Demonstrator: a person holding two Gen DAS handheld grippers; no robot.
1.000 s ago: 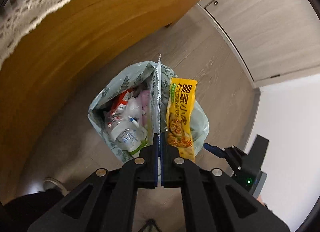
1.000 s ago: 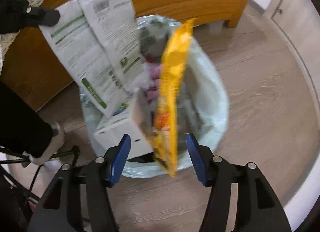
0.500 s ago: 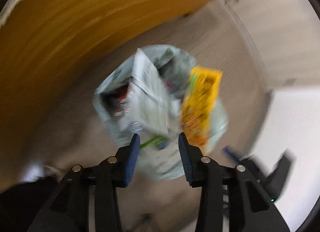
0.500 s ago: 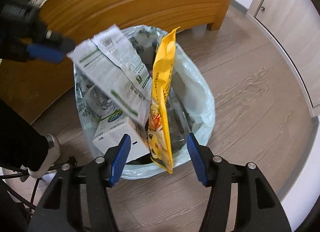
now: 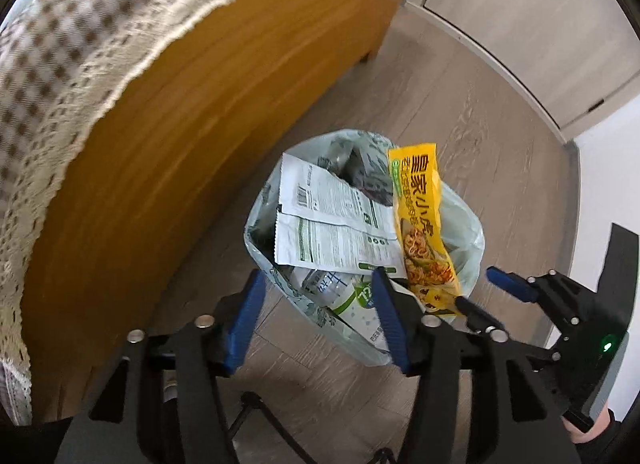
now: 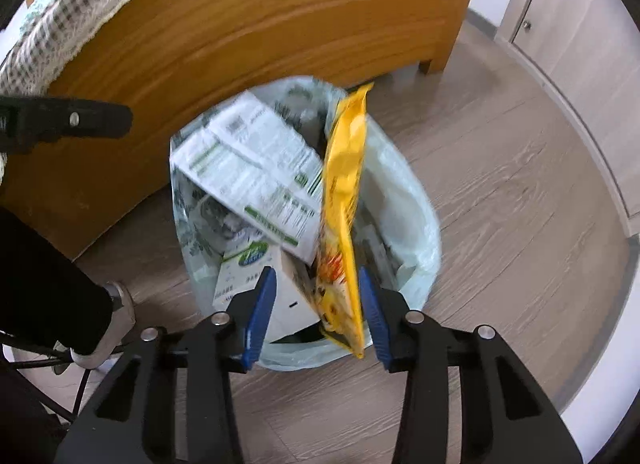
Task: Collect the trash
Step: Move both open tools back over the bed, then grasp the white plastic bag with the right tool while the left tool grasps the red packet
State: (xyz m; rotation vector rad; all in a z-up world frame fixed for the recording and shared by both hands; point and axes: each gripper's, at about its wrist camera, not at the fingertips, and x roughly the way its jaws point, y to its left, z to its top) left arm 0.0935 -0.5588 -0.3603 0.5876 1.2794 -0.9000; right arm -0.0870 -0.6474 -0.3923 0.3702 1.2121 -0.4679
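Observation:
A bin lined with a pale green trash bag stands on the wood floor, full of trash. A white and green paper wrapper lies across its top. A yellow snack packet stands on edge at the bag's rim, between the right gripper's fingers. My left gripper is open and empty above the bag's near edge. My right gripper is open around the yellow packet's lower end, and it shows in the left wrist view. A bottle and a white carton lie inside.
A wooden bed frame with a checked, lace-edged cover stands beside the bin. Grey cabinet doors and a white wall stand beyond. The person's leg and shoe are left of the bin.
My left gripper opened and let go of the white wrapper, which dropped flat onto the bag. It then pulled back and up. The yellow packet slid lower into the bag.

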